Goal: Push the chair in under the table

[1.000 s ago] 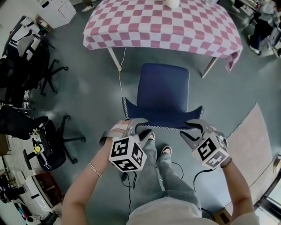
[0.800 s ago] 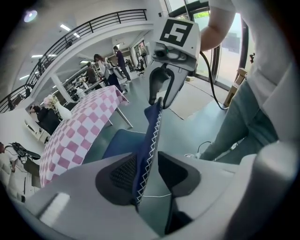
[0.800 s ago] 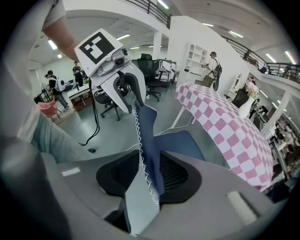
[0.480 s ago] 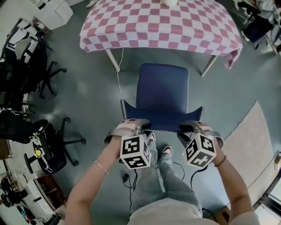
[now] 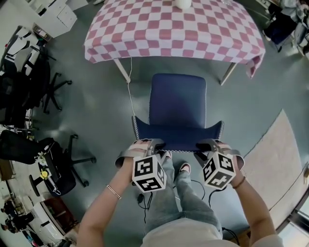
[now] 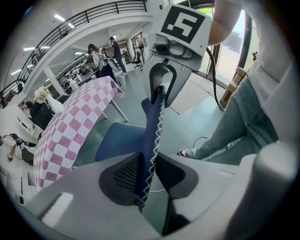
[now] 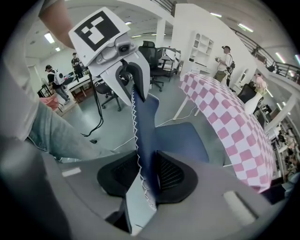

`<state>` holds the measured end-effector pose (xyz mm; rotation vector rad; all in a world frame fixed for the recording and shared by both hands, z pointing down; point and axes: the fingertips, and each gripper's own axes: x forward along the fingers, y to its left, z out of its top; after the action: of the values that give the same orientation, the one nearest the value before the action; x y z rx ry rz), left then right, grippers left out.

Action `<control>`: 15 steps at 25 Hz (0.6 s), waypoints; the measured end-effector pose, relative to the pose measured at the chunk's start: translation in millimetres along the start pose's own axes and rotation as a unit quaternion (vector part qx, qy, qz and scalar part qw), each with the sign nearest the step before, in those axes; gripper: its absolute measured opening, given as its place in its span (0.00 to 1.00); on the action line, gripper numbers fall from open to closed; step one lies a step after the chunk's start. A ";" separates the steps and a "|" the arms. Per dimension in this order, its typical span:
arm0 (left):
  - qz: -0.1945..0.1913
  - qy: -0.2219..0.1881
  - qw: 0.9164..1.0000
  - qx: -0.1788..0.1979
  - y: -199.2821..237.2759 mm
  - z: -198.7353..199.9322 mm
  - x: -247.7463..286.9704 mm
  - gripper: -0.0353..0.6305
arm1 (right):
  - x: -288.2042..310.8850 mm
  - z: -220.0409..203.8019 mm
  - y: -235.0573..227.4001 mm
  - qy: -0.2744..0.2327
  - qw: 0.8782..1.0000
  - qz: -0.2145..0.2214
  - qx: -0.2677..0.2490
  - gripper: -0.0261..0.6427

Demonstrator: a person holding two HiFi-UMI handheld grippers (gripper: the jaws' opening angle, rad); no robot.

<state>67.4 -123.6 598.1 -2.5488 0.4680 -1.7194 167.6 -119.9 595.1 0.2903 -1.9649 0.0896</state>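
Pinching the top edge of the blue chair's backrest (image 5: 177, 137) with both tools, I have my left gripper (image 6: 147, 173) at its left corner and my right gripper (image 7: 147, 176) at its right corner. The jaws of each have just been closing, and in both gripper views the stitched blue fabric stands between the dark ribbed pads with the pads against it on either side. Both sets of jaws point steeply down onto that edge, well apart from each other, with the whole width of the backrest between them.

Ahead of my jaws lies the chair's seat (image 5: 177, 96), standing out in the open on the grey floor (image 5: 106, 106). Beyond the seat is the bench (image 5: 123, 70), draped in a pink and white checked tablecloth (image 5: 174, 29); the seat's far edge comes near the cloth's hanging hem but is not under it. A white vase (image 5: 182, 4) stands at the bench's far side. Black office chairs (image 5: 53, 159) sit off to the left of my left jaws, and a pale rug (image 5: 275, 159) lies to the right of my right jaws.
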 end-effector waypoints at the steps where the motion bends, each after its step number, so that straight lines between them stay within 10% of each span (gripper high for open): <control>1: 0.000 0.001 1.000 -0.004 1.0 0.4 0.1 0.20 | -0.1 0.1 -0.9 0.002 1.000 0.002 0.002 0.21; 15: 0.023 -0.005 0.999 -0.022 34.3 21.9 11.9 0.21 | -1.0 -6.0 -42.8 0.008 1.000 -0.019 0.012 0.22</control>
<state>83.6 -162.5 593.7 -2.5526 0.5663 -1.6992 183.8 -160.1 593.5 0.3413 -1.9429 0.0901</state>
